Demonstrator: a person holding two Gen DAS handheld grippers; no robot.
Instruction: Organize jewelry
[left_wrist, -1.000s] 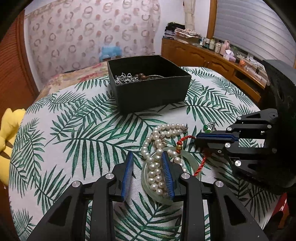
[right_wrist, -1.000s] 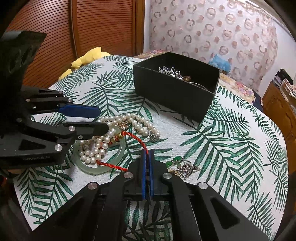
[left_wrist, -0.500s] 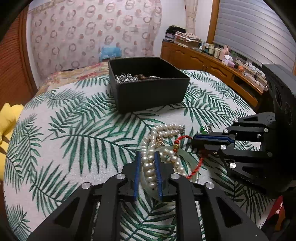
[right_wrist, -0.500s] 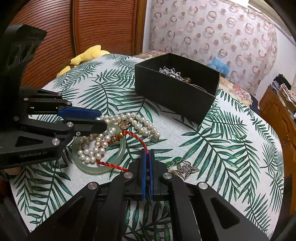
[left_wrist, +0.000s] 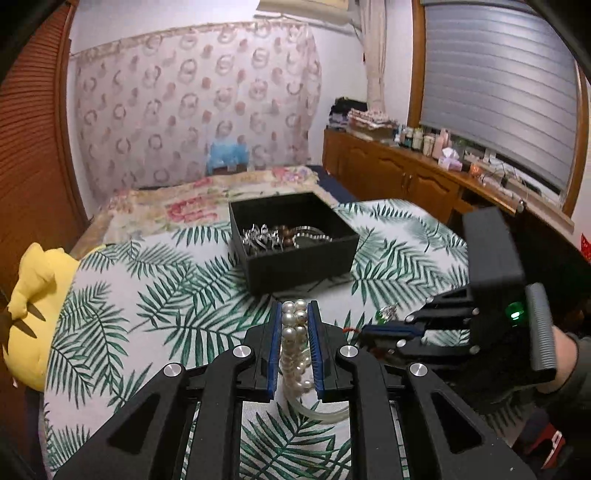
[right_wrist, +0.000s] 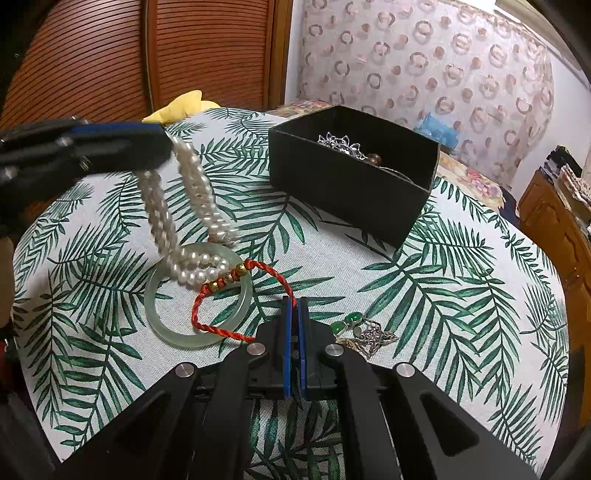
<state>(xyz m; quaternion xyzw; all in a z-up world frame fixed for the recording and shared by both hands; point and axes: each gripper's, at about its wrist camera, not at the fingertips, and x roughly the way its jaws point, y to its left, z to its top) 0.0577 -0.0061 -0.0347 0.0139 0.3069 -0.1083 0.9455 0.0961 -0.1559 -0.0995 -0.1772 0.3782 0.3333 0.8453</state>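
Note:
My left gripper (left_wrist: 294, 314) is shut on a white pearl necklace (left_wrist: 293, 345) and holds it lifted above the table. In the right wrist view the pearl necklace (right_wrist: 188, 206) hangs in loops from the left gripper (right_wrist: 162, 146), its lower end resting on a pale green jade bangle (right_wrist: 159, 317). My right gripper (right_wrist: 294, 306) is shut on a red cord bracelet (right_wrist: 207, 326) with gold beads, which lies across the bangle. A black jewelry box (right_wrist: 351, 184) with silver pieces inside stands behind; it also shows in the left wrist view (left_wrist: 295, 266).
A green-stone silver pendant (right_wrist: 364, 330) lies on the leaf-print tablecloth (right_wrist: 461, 295) right of my right gripper. A yellow plush toy (left_wrist: 33, 302) sits at the table's left edge. A wooden sideboard (left_wrist: 406, 181) with bottles stands at the far right.
My left gripper closed on the pearl necklace and lifted it off the table; the pearls now hang from it. The right gripper stayed shut on the red cord.

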